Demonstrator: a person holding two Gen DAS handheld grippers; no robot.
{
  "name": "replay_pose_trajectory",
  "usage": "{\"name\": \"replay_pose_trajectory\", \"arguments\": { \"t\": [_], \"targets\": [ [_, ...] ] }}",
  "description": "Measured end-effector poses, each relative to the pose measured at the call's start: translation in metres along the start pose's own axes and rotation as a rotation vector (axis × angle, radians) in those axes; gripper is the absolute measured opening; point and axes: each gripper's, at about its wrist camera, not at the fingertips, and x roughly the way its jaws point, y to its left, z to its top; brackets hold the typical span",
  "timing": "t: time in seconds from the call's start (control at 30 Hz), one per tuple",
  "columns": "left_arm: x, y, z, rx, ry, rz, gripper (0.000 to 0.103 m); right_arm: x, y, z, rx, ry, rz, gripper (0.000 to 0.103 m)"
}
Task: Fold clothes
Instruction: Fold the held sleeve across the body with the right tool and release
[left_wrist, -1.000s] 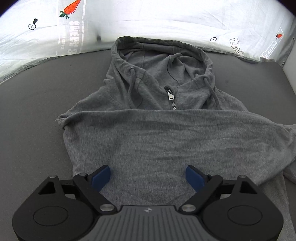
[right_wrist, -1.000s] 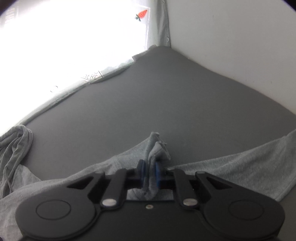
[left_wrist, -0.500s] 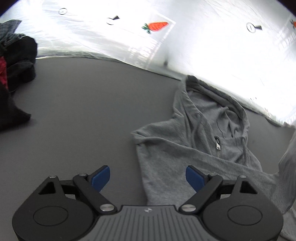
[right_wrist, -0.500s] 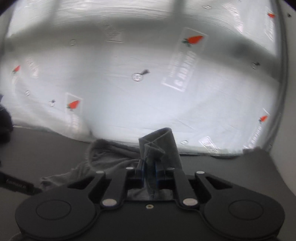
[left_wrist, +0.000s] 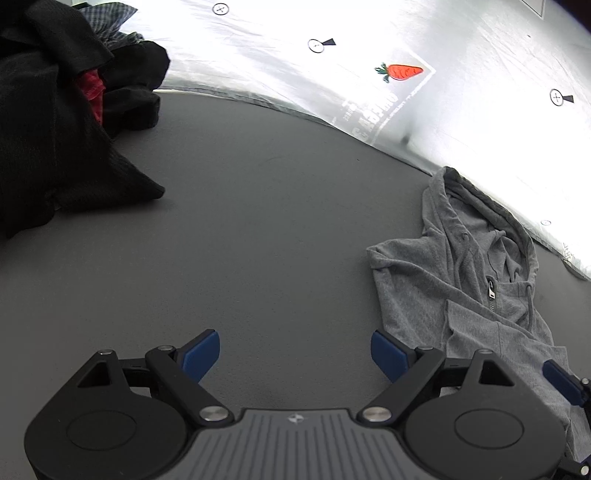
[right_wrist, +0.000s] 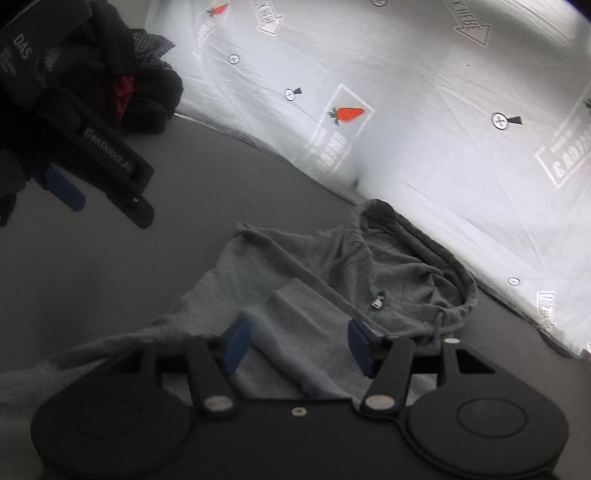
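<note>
A grey zip hoodie (left_wrist: 461, 280) lies flat on the dark grey surface, hood toward the white sheet. My left gripper (left_wrist: 295, 354) stands open over bare surface to the hoodie's left, nothing between its blue pads. In the right wrist view my right gripper (right_wrist: 298, 347) hovers over the hoodie (right_wrist: 332, 266) with its jaws opening. The folded-over sleeve (right_wrist: 291, 317) lies across the chest between and below the pads, which do not press on it. The left gripper (right_wrist: 62, 188) shows at upper left there, and one right fingertip (left_wrist: 561, 380) shows at the left view's right edge.
A heap of black clothes (left_wrist: 55, 129) with a red piece sits at the far left on the grey surface (left_wrist: 240, 229). A white sheet with carrot prints (left_wrist: 402, 72) rises behind the hoodie along the far edge.
My right gripper swung the pinched sleeve over the hoodie and has let it go, the jaws now apart. My left gripper moved left, off the hoodie and over bare surface, staying open.
</note>
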Motion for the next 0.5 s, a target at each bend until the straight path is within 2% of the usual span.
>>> {"name": "replay_pose_trajectory", "arguments": {
  "t": [0.03, 0.17, 0.27, 0.4, 0.5],
  "targets": [
    [0.000, -0.007, -0.002, 0.026, -0.001, -0.010, 0.089, -0.005, -0.008, -0.004, 0.016, 0.008, -0.029, 0.062],
    [0.007, -0.045, -0.007, 0.160, -0.007, -0.050, 0.089, -0.003, -0.036, -0.045, 0.007, 0.127, -0.219, 0.063],
    [0.016, -0.073, -0.011, 0.251, -0.003, -0.077, 0.089, 0.001, -0.056, -0.072, 0.075, 0.213, -0.320, 0.063],
    [0.030, -0.105, -0.014, 0.350, 0.008, -0.103, 0.089, 0.001, -0.081, -0.093, 0.196, 0.268, -0.372, 0.063],
    [0.042, -0.124, -0.019, 0.421, 0.023, -0.099, 0.089, 0.001, -0.093, -0.102, 0.258, 0.288, -0.364, 0.063]
  ]
}}
